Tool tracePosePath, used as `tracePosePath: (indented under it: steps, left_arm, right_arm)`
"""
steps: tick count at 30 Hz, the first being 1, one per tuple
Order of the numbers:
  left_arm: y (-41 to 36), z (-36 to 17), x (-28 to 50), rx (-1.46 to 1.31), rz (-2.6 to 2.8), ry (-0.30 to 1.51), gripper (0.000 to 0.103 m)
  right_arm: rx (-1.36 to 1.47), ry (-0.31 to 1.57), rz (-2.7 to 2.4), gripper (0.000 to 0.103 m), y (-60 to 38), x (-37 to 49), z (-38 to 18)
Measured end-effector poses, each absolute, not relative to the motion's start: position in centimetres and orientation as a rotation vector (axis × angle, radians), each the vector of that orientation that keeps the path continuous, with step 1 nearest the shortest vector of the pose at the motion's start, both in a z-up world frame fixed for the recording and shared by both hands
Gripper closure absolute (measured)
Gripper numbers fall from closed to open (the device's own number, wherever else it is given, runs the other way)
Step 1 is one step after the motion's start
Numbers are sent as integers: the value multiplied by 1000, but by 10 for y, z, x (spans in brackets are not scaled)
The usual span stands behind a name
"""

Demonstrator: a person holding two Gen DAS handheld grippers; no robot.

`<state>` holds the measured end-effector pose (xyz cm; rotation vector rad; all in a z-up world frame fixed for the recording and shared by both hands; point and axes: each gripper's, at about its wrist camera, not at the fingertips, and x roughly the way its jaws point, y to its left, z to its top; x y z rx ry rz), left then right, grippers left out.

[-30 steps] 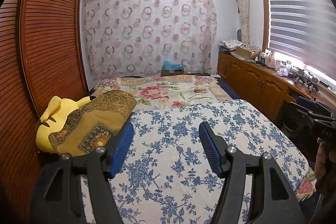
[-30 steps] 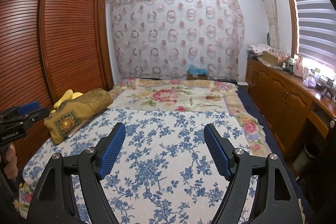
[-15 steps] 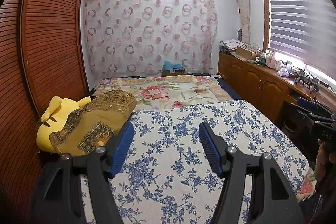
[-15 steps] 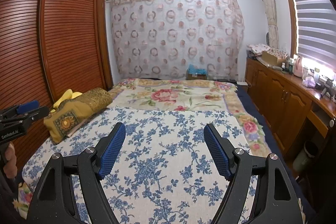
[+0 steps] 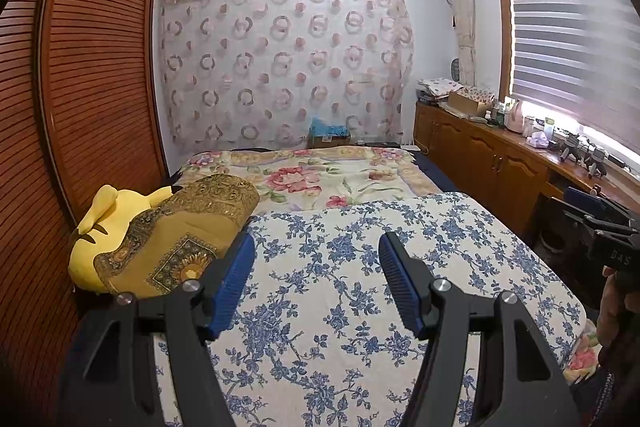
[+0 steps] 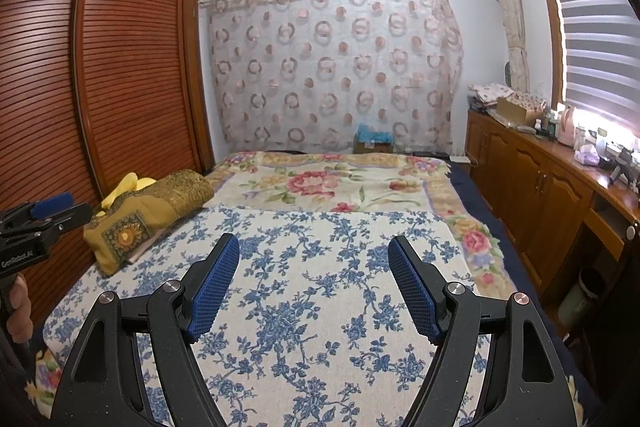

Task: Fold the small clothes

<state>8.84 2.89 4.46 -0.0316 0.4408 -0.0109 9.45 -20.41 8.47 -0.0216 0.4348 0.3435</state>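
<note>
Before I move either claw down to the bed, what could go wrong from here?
1. No small garment shows on the blue floral cover; closing now may pinch only the cover and drag it.
2. The gold patterned cushion and yellow plush lie close by the left claw; a sideways sweep could knock them.
3. Both claws hang open and close together, the right claw beside the left; they could collide.
</note>
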Motion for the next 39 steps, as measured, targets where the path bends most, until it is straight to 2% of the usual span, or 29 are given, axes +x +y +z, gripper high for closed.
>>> tracePosePath:
  steps: [39]
  left_arm:
    - [26,45,86,-31,-10,436,39]
  right_arm:
    - [-21,433,345,24,-207,96,81]
